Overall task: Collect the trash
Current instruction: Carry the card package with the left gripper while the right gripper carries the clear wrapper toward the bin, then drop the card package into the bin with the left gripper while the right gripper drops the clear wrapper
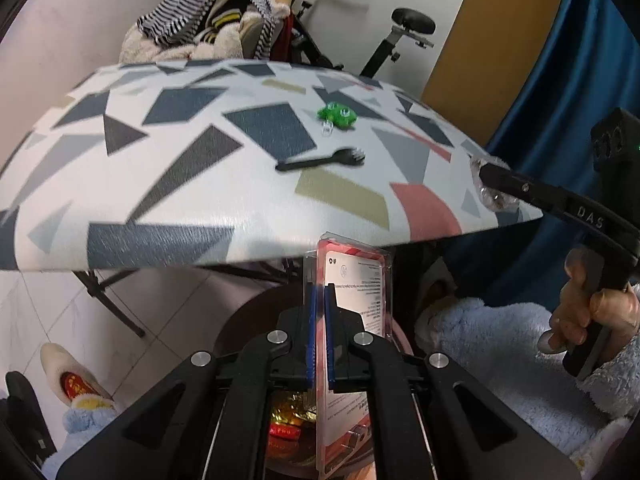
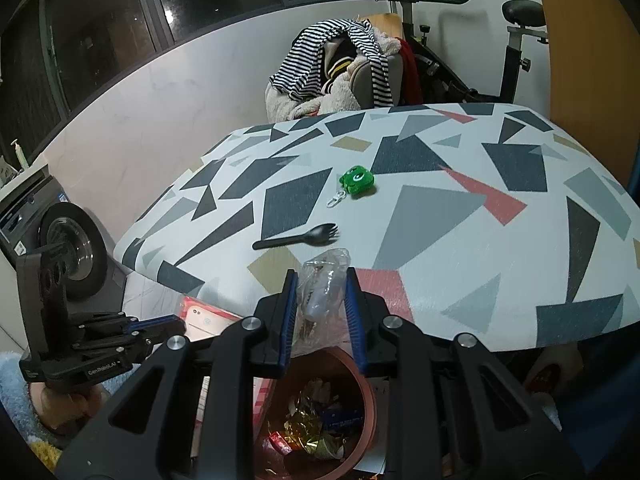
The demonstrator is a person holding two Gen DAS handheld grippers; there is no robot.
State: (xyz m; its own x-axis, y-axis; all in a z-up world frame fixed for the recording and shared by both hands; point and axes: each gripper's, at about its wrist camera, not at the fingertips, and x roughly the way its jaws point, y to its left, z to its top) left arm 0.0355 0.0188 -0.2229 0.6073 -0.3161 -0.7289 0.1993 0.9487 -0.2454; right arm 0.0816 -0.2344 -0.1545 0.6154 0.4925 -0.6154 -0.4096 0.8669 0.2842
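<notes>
My left gripper (image 1: 319,292) is shut on a clear plastic blister pack (image 1: 352,300) with a red-and-white card, held below the table's front edge above a brown bin (image 1: 236,320). My right gripper (image 2: 321,276) is shut on a crumpled clear plastic wrapper (image 2: 324,280), held over the same bin (image 2: 364,384), which holds foil and wrappers. A black plastic spork (image 2: 298,237) lies on the patterned table (image 2: 440,208); it also shows in the left wrist view (image 1: 322,161). The left gripper (image 2: 176,326) and its pack (image 2: 204,320) show at the left of the right wrist view.
A green plush keychain (image 2: 356,180) lies past the spork on the table. A chair piled with clothes (image 2: 340,68) and an exercise bike (image 2: 500,48) stand behind the table. A washing machine (image 2: 52,236) is at the left. Folding table legs (image 1: 112,304) stand on the tiled floor.
</notes>
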